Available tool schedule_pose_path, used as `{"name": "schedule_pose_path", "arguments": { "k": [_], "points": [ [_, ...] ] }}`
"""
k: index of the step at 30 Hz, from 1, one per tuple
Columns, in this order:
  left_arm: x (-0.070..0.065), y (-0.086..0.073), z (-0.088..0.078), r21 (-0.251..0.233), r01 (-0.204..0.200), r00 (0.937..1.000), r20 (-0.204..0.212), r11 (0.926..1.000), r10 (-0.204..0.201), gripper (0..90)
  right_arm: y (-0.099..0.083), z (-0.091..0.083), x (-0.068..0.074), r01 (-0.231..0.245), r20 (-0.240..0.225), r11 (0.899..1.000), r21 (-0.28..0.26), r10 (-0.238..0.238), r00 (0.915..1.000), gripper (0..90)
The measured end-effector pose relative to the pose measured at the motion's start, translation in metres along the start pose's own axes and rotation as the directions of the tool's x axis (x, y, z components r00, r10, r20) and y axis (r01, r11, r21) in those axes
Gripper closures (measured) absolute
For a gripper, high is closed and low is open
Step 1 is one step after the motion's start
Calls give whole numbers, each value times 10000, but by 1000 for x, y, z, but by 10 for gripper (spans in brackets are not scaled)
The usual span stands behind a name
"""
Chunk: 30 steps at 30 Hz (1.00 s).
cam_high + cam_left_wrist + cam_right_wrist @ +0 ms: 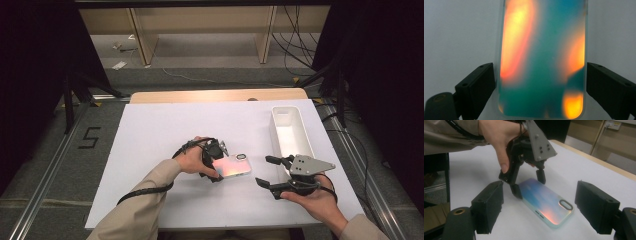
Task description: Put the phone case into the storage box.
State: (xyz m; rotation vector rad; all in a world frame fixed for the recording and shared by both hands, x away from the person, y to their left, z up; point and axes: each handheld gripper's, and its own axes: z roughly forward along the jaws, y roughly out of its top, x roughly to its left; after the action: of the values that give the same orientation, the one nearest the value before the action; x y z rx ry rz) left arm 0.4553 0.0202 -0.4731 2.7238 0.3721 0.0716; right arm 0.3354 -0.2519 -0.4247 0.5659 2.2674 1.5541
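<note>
An iridescent phone case [234, 166] lies flat on the white table [160, 135], camera cut-out toward the right. My left gripper [218, 150] reaches down over its left end. In the left gripper view the case [541, 50] runs up between the two black jaws: the right jaw meets its edge and the left jaw stands a sliver off. My right gripper [263, 170] hovers open to the right of the case, nothing in it. In the right gripper view the case [546, 202] lies ahead of my open jaws, with the left gripper [528, 186] straddling its far end.
A long white bin [274, 130] stands along the table's right side, just behind my right gripper. The wooden table edge [215, 95] runs along the back. Bare white surface stretches to the left and front.
</note>
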Motion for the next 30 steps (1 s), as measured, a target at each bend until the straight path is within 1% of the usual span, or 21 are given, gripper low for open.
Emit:
{"name": "schedule_pose_path", "arguments": {
  "k": [10, 30],
  "points": [
    [-1, 1, -2, 75, -38, 10000, 82, 10000, 38, 154, 0, 0, 0, 23, 11, 10000, 55, -23, 10000, 238],
    [-1, 0, -2, 35, -19, 10000, 62, 10000, 19, 166, 0, 0, 0, 27, 22, 10000, 53, -28, 10000, 237]
  ]
}}
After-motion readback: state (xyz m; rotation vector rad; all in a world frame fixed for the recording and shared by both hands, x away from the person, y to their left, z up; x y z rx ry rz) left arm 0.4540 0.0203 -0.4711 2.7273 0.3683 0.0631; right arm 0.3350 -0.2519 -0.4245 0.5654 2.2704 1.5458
